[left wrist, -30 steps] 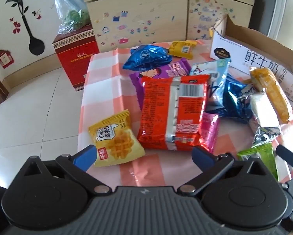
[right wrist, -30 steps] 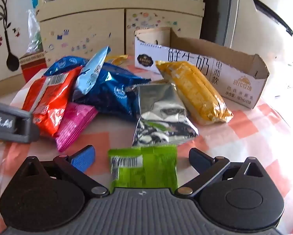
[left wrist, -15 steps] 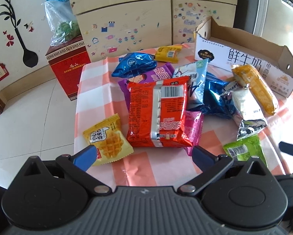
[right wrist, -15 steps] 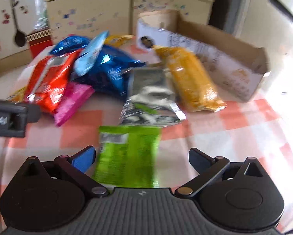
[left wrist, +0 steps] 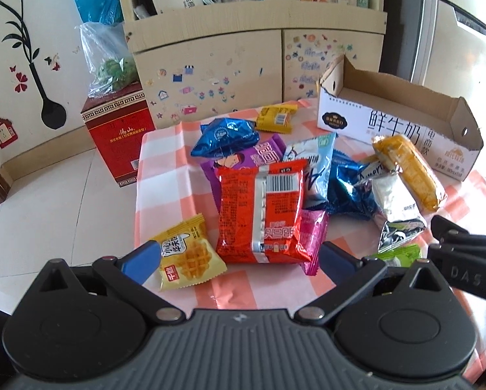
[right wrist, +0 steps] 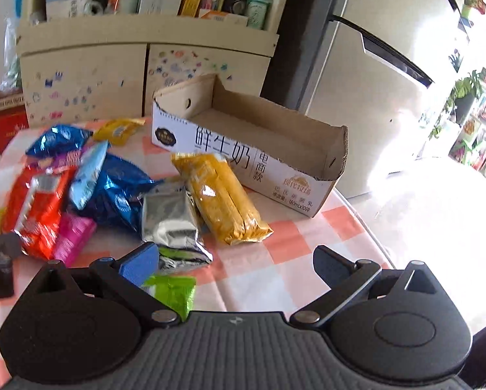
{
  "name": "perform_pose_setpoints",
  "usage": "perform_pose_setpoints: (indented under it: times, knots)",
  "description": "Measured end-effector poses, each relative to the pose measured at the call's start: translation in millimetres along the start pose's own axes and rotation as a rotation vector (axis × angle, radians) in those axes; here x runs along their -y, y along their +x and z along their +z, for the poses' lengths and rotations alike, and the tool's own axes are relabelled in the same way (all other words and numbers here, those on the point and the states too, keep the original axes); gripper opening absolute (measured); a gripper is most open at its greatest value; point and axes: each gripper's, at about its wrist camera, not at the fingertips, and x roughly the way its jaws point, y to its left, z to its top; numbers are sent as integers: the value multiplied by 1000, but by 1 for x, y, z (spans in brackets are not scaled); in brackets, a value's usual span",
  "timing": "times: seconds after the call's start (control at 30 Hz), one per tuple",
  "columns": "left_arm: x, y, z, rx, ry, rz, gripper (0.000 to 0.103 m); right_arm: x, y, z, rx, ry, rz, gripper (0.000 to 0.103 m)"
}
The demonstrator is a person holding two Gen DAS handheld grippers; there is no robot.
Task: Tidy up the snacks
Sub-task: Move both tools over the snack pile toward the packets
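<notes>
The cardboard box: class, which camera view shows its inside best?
The right wrist view. It looks down into the cardboard box, showing the bare floor and inner walls; nothing is visible inside. The left wrist view shows the box lower and side-on: mostly its printed front, the floor hidden.

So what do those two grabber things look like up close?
Both are black plastic. The left gripper and right gripper each have a ribbed grey middle, two round black side discs, silver pivot screws and angled fingers. One finger pad is blue. White letters "DAS" mark the right one's side.
</notes>
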Motion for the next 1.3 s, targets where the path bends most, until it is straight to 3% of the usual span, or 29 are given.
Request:
perform_pose_setpoints:
  times: [0.33,0.6,0.8,1.3]
  knots:
    - [-10,-14,5,43,-36,-6,102,-8,-21,16,-53,21,3,103]
    - [-15,-23,7,62,-58,-26,102,7,-46,47,-12,90,74,103]
    - [-14,-31,17,81,-61,-39,102,11,-52,60,-16,92,48,103]
    - [-7,-31,59,66,-1,-30,102,9,-28,50,-80,20,3,103]
